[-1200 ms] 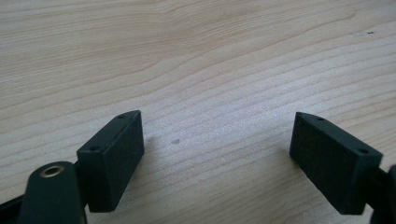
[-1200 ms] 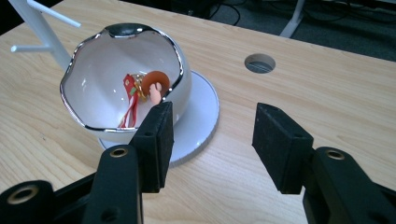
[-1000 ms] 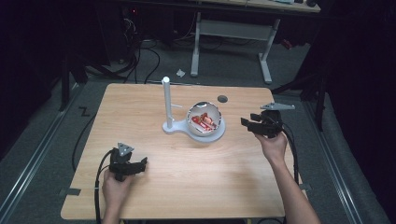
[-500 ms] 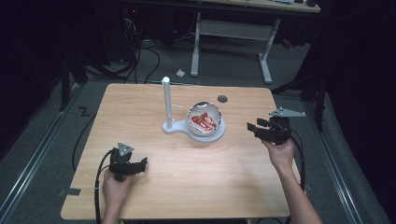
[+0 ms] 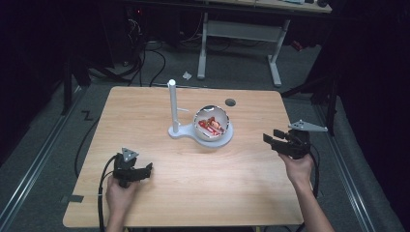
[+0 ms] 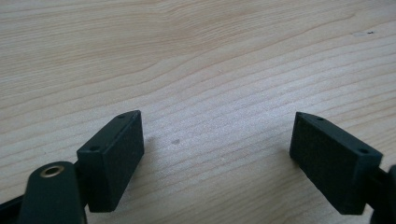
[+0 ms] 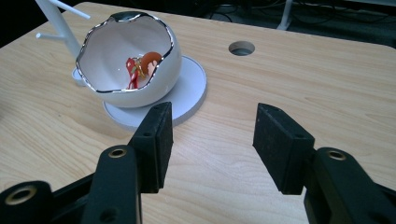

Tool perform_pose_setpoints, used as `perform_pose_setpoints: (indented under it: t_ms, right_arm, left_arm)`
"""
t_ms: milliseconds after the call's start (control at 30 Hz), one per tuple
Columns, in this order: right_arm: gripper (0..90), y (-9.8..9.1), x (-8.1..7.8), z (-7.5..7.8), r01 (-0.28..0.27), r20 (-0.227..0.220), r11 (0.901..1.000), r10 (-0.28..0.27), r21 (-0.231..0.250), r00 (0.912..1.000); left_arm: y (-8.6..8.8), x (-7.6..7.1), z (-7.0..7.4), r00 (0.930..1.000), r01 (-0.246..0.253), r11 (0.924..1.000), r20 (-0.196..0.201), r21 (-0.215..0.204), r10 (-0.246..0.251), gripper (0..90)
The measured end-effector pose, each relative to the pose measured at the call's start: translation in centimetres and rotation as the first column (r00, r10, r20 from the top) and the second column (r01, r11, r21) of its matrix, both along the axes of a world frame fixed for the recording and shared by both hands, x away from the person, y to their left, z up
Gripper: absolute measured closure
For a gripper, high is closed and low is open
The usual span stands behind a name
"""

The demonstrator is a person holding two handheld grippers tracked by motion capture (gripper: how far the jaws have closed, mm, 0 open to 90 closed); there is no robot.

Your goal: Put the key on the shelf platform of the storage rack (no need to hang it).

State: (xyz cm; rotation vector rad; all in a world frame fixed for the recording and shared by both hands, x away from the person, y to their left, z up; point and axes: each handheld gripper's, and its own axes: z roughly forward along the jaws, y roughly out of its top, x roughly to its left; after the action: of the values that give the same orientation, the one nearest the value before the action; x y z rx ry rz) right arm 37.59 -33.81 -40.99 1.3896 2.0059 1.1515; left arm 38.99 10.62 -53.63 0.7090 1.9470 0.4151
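Note:
A white eggshell-shaped bowl with a jagged silver rim sits on a round white base at the table's middle. Red and orange wrapped items lie inside it. A white post rises from the base's left end. My right gripper is open and empty, right of the bowl, pointing toward it. My left gripper is open and empty, low over bare wood at the front left.
The wooden table has a round cable hole behind the bowl. Cables trail off both grippers toward the front edge. Beyond the table stand a desk frame and floor cables.
My right gripper has drawn back from beside the bowl toward the right front of the table. The left gripper has stayed in place.

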Motion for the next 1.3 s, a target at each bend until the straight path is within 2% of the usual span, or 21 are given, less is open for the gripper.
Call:
perform_pose_setpoints:
  t_ms: [533, 833, 1300]
  right_arm:
    - [47.6, -1.4, -2.7, -1.0, 0.018, 0.01, 0.9993, -0.019, 0.032, 0.9998]
    - [47.5, -1.1, -3.7, -1.6, 0.007, 0.017, 0.9993, -0.007, 0.038, 0.9998]
    - [47.1, 0.0, -4.2, -3.3, -0.016, 0.001, 0.9983, 0.016, 0.055, 0.9999]
  left_arm:
    - [0.0, 0.0, 0.0, 1.0, -0.001, 1.0, 0.0, 0.0, 0.001, 18.0]
    - [0.0, 0.0, 0.0, 1.0, 0.0, 1.0, 0.0, 0.001, 0.0, 18.0]
    - [0.0, 0.0, 0.0, 1.0, 0.0, 1.0, 0.0, 0.0, 0.0, 18.0]
